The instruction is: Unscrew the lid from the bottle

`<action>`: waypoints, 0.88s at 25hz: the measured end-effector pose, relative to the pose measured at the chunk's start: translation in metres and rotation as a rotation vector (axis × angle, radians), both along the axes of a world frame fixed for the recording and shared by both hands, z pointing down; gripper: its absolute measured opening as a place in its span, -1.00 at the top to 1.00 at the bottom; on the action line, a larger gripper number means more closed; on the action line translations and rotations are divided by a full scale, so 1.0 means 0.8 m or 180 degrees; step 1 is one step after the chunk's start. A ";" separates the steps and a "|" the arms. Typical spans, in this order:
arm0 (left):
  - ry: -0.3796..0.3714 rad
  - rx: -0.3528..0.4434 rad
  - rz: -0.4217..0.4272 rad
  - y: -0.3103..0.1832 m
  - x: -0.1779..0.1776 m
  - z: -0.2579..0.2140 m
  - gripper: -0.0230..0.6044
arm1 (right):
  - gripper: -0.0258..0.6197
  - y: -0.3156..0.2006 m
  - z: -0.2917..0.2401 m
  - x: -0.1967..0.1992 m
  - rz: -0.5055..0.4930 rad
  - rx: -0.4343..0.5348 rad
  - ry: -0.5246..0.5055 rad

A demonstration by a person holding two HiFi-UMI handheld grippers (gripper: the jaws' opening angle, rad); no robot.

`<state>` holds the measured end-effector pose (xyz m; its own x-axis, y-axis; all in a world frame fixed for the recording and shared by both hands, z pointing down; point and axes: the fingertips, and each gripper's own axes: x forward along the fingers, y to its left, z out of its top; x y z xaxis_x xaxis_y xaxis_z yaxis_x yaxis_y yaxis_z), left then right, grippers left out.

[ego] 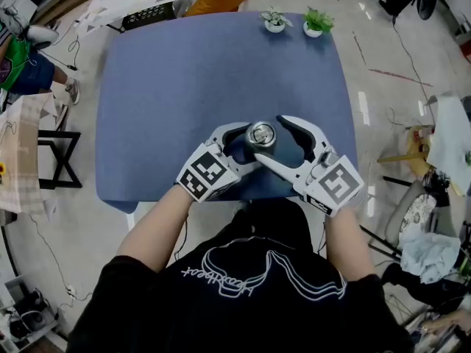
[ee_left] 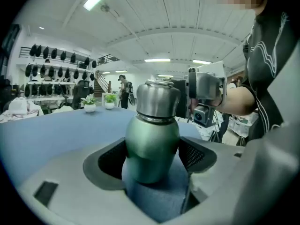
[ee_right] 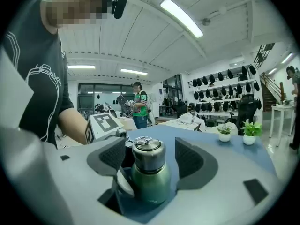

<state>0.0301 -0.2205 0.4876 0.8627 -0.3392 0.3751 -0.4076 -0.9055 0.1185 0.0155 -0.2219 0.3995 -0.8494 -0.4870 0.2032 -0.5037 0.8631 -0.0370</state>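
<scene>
Head view: the steel-topped bottle (ego: 260,135) stands near the front edge of the blue, felt-looking surface (ego: 184,72).

Left gripper view: the left hand-held gripper (ee_left: 153,156) is clamped on the bottle's rounded matte-green body, with its dark mesh-textured pads (ee_left: 112,159) pressing on both sides.

Right gripper view: the right hand-held gripper (ee_right: 150,157) is spread apart around the shiny lid (ee_right: 148,156), not squeezing it.

Bottle (ego: 260,135) blocks ctr, plants (ego: 275,20) at far edge

Shirt script (ego: 218,276) — illegible, no other text
</scene>
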 end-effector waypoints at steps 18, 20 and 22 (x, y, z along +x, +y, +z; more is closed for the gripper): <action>-0.0027 -0.0043 -0.0779 0.002 -0.001 -0.001 -0.20 | 0.11 -0.003 0.022 -0.012 0.0444 0.0077 0.0160; -0.0022 -0.0036 -0.0777 0.002 0.000 0.000 -0.20 | 0.11 -0.002 0.022 -0.012 0.0428 0.0077 0.0156; -0.0013 -0.0025 -0.0766 0.002 0.000 0.001 -0.20 | 0.11 -0.002 0.023 -0.011 0.0405 0.0058 0.0142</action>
